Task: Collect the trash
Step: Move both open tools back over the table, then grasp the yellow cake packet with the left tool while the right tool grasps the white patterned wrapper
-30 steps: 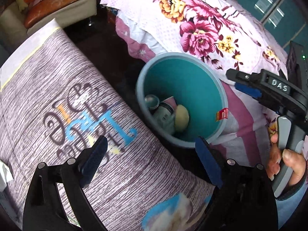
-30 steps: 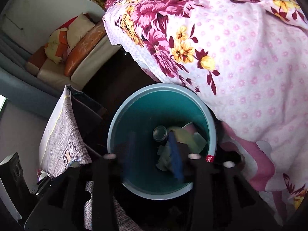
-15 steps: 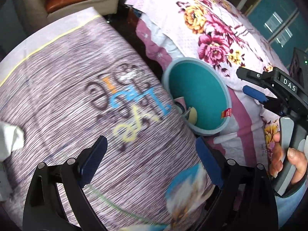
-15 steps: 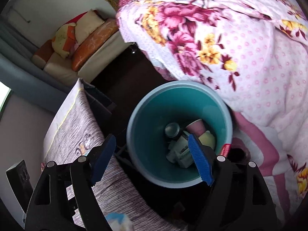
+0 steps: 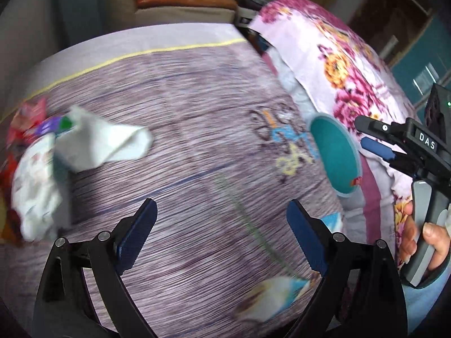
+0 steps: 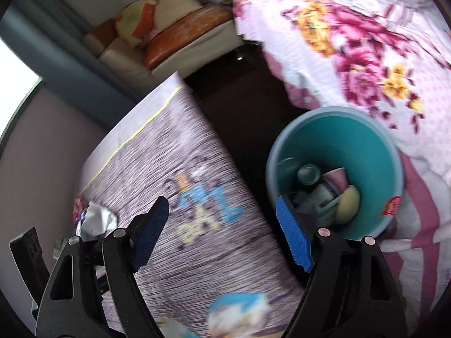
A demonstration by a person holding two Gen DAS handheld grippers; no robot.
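Hunting for the next piece looks like the step in hand. At the left edge of the left wrist view lies a heap of crumpled white paper and coloured wrappers [image 5: 56,163] on the purple wood-print tablecloth [image 5: 197,140], well apart from the left gripper [image 5: 221,239], whose blue-padded fingers stand wide apart and empty at bottom centre. The next move likely calls for swinging left and down onto that heap. Further right, the round teal plastic bin [image 6: 375,152] sits beside the table, already holding cups and scraps. The right gripper [image 6: 222,231] also gapes empty, its right pad overlapping the bin's rim in its own view.
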